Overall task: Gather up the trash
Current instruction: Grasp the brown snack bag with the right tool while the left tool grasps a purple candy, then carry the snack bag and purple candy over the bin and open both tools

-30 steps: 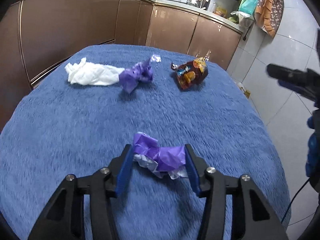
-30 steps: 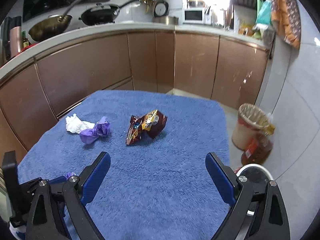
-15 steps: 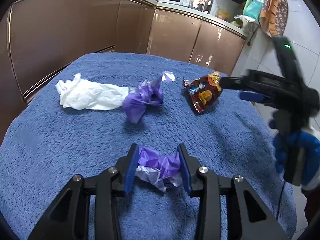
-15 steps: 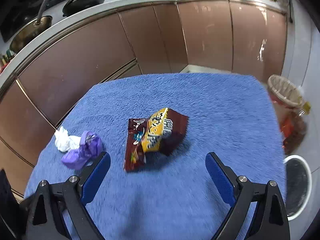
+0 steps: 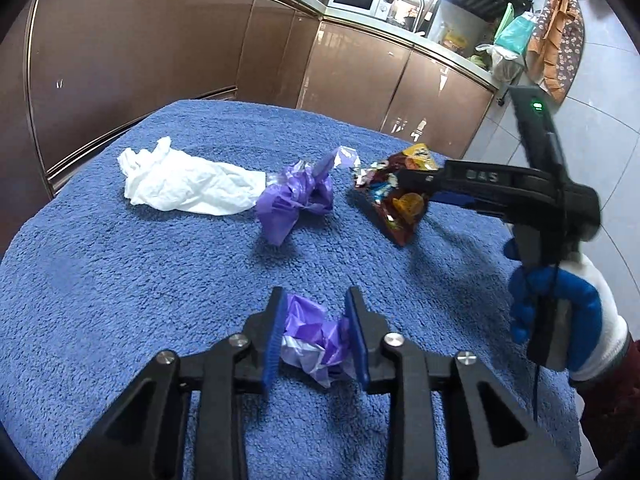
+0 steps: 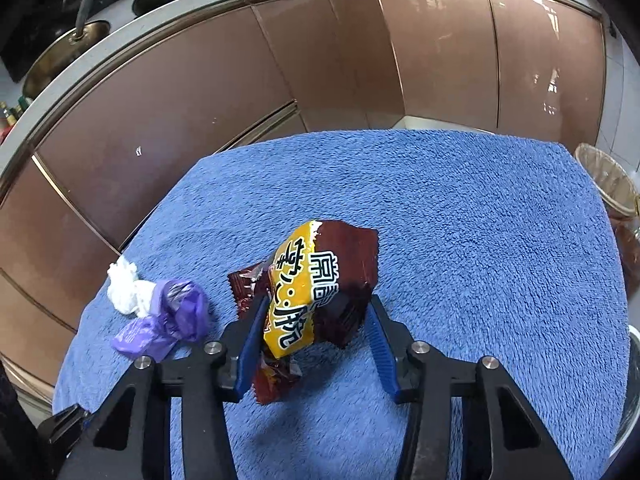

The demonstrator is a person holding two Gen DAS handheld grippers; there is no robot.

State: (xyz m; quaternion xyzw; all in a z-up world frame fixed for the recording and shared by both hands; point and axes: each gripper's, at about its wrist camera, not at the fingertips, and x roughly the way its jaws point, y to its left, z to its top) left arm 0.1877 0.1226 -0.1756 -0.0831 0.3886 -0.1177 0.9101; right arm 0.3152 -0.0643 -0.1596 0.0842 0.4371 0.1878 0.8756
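My left gripper (image 5: 316, 334) is shut on a crumpled purple wrapper (image 5: 314, 340), low over the blue towel (image 5: 120, 300). My right gripper (image 6: 316, 340) has its jaws partly closed around a brown and yellow snack bag (image 6: 320, 284) on the towel; the left pad touches the bag, the right pad stands a little off it. The bag also shows in the left wrist view (image 5: 394, 196), with the right gripper (image 5: 404, 184) over it. A second purple wrapper (image 5: 296, 196) and a white crumpled tissue (image 5: 184, 184) lie at the far left.
Brown kitchen cabinets (image 6: 280, 60) curve behind the table. A lined waste basket (image 6: 608, 184) stands on the floor at the right, with a round white bin rim (image 6: 634, 400) below it. The towel's far right part (image 6: 500, 220) is bare.
My left gripper closed tighter on the purple wrapper. My right gripper moved forward and down over the snack bag and narrowed its jaws around it.
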